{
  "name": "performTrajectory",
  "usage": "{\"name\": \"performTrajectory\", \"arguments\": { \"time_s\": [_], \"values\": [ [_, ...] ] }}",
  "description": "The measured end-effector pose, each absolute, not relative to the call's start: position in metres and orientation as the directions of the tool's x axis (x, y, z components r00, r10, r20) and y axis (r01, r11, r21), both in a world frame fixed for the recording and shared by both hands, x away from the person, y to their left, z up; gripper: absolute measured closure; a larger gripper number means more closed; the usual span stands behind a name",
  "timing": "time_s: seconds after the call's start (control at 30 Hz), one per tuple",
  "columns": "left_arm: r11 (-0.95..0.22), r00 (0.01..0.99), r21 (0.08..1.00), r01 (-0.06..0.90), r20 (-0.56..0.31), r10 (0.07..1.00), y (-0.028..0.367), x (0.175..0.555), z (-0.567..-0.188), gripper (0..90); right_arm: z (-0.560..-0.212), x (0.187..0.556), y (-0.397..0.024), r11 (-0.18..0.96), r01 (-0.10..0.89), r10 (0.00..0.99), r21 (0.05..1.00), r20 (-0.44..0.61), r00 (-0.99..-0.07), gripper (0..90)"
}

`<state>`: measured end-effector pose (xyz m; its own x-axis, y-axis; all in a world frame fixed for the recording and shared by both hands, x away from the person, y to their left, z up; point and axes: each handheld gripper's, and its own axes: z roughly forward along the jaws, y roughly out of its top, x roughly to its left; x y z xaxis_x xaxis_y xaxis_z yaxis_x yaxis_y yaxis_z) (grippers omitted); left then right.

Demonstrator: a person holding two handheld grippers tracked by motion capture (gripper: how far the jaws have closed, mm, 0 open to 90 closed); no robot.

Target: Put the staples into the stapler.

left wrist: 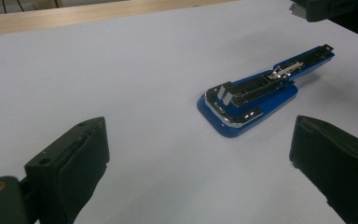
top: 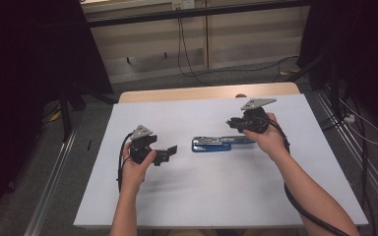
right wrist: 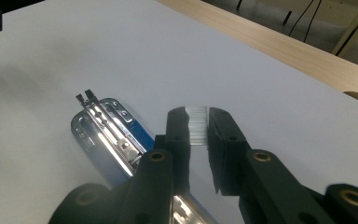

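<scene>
in the high view we see a white table top [top: 216, 196] with a blue stapler [top: 220, 143] lying flat near the middle of the frame, swung open so its metal channel faces up. our left gripper [top: 170, 152] sits in the left half of that frame, held by the left hand [top: 137, 167], its tips pointing right toward the stapler but well apart from it. in the left gripper view the two black jaws stand wide and released at the lower left and lower right corners, with nothing between them, and the stapler [left wrist: 261, 93] lies on the sheet in the upper right part of the frame, its broad rounded end nearest us. our right gripper [top: 232, 123] is in the right half of the high view, held by the right hand [top: 268, 137], just above the stapler's right end. in the right gripper view its jaws are drawn close on a small strip of staples [right wrist: 198, 126], silvery and ribbed, pinched at the tips near the centre of the frame; the open stapler [right wrist: 109, 135] lies below and to the left. a strip of wooden table edge [top: 206, 92] shows beyond the white sheet.
</scene>
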<state>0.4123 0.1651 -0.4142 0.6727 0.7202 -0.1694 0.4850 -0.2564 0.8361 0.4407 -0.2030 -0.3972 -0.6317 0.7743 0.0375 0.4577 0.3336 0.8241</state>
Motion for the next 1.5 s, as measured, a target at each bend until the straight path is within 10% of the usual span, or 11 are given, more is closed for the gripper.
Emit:
{"name": "performTrajectory", "arguments": {
  "time_s": [1.5],
  "values": [
    [-0.271,0.675,0.827,0.492,-0.166,0.719,0.163,0.413,-0.416,4.8,-0.402,0.444,-0.176,0.39,0.421,0.69,0.819,0.043,-0.722,79.5]
  ]
}}
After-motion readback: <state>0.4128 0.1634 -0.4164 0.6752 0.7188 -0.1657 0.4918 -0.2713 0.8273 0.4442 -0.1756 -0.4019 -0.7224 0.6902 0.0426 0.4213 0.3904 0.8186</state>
